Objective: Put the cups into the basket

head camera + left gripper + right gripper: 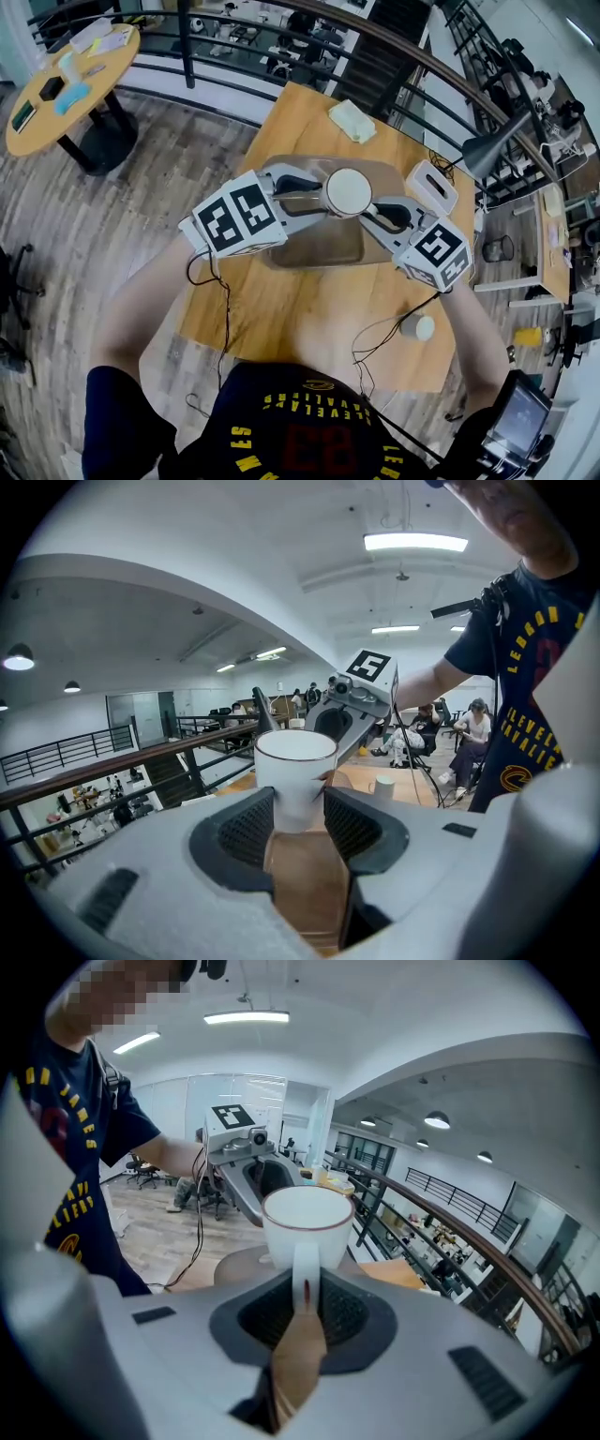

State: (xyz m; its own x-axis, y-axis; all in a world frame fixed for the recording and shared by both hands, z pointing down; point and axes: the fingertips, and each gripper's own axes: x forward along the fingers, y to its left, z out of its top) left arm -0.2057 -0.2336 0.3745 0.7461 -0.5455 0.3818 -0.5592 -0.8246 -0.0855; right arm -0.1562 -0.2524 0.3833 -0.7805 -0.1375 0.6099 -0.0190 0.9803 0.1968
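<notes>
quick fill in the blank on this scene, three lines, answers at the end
1. The right gripper has its jaws closed on the ____ of the white cup.
2. The left gripper has its jaws on the same cup's body, so ____ grippers hold it.
3. A second cup stands on the wooden ____, outside the basket.

Missing words: handle; two; table

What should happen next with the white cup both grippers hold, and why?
Probably lower the white cup straight down into the basket. The left gripper clamps its body, the right gripper pinches its handle, and it hangs above the basket, not yet resting inside.
</notes>
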